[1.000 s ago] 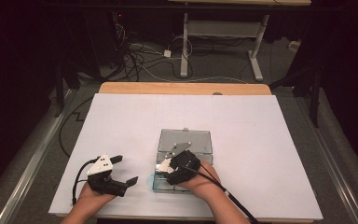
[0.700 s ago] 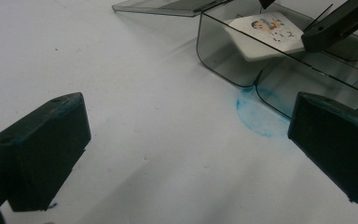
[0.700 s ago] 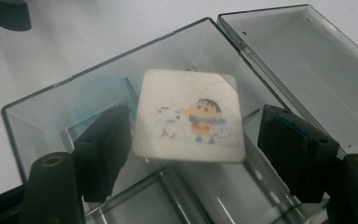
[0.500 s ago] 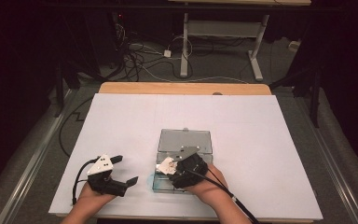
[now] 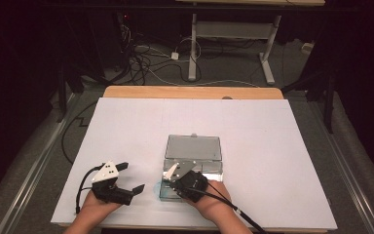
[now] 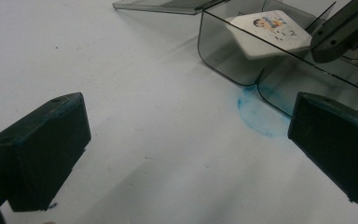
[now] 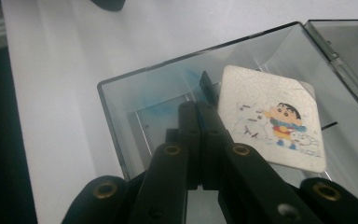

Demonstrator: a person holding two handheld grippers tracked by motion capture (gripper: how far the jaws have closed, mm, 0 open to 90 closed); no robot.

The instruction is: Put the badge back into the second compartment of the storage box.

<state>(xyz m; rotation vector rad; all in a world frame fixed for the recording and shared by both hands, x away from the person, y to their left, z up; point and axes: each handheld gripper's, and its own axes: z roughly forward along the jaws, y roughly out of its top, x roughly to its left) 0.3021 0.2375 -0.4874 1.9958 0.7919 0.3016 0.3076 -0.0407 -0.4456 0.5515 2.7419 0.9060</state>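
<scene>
Lifting the card [image 7: 272, 122] out of the clear box [image 5: 191, 170] wanted a straight rise past the near wall, since the right gripper [image 7: 206, 100], jaws just closed together, pinched only its edge, while the left gripper [image 5: 130, 178] lay beside the box, jaws apart.

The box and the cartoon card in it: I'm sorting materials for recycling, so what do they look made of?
The box looks like smoke-tinted clear plastic, glossy: the table shows through its thin walls, and its hinged lid lies open. The cartoon card looks like stiff white card or thin plastic, matte with a printed picture; which one I cannot tell.
</scene>
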